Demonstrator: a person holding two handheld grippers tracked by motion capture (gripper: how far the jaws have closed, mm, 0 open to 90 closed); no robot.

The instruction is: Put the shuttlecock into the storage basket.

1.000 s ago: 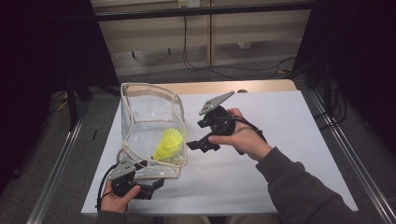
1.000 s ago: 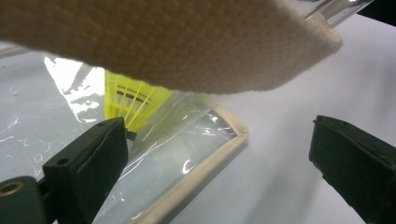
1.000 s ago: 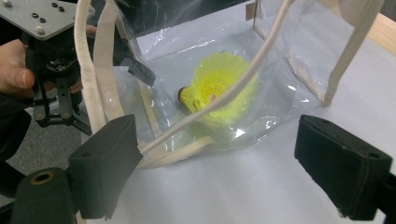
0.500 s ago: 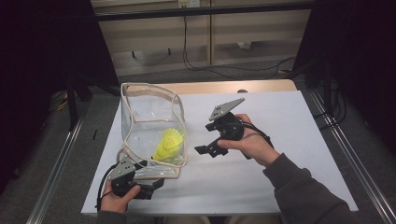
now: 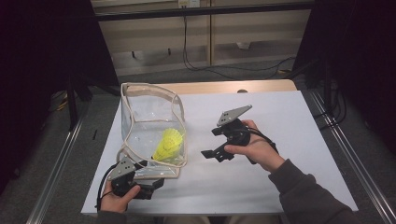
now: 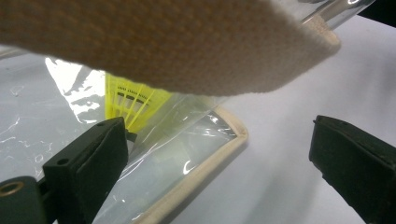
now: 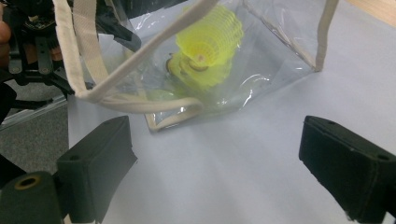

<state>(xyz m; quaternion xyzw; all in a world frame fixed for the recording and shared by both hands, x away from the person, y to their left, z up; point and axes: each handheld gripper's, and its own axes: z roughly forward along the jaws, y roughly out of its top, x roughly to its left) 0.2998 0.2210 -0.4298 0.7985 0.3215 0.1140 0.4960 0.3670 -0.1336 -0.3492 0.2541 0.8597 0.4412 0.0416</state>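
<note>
In the high view, a clear bag [image 5: 152, 133] with cream webbing trim stands on the white tabletop [image 5: 289, 121], and a yellow shuttlecock [image 5: 169, 144] lies inside it near the bottom. The left tongs [image 5: 154, 182] sit at the bag's near corner, held in the person's left hand [image 5: 116, 198]; the bag rises just beyond them. The right tongs [image 5: 210, 153] lie to the bag's right, a little apart from it, gripped by the right hand [image 5: 252, 149], with their tips pointing toward the bag. In the left gripper view, the left tongs [image 6: 224, 158] are spread wide: one jaw lies against the bag's clear plastic [image 6: 177, 154], the other hangs over bare tabletop [image 6: 280, 140], and the trimmed bottom edge of the bag runs between them. The shuttlecock [image 6: 133, 105] shows through the plastic just beyond the jaw on the bag, and a broad cream strap [image 6: 163, 42] crosses overhead. In the right gripper view, the right tongs [image 7: 215, 154] are spread wide and hold nothing, over bare tabletop [image 7: 224, 158]. The bag [image 7: 261, 70] lies ahead of them, with the shuttlecock [image 7: 208, 44] inside, beyond the jaws.
</note>
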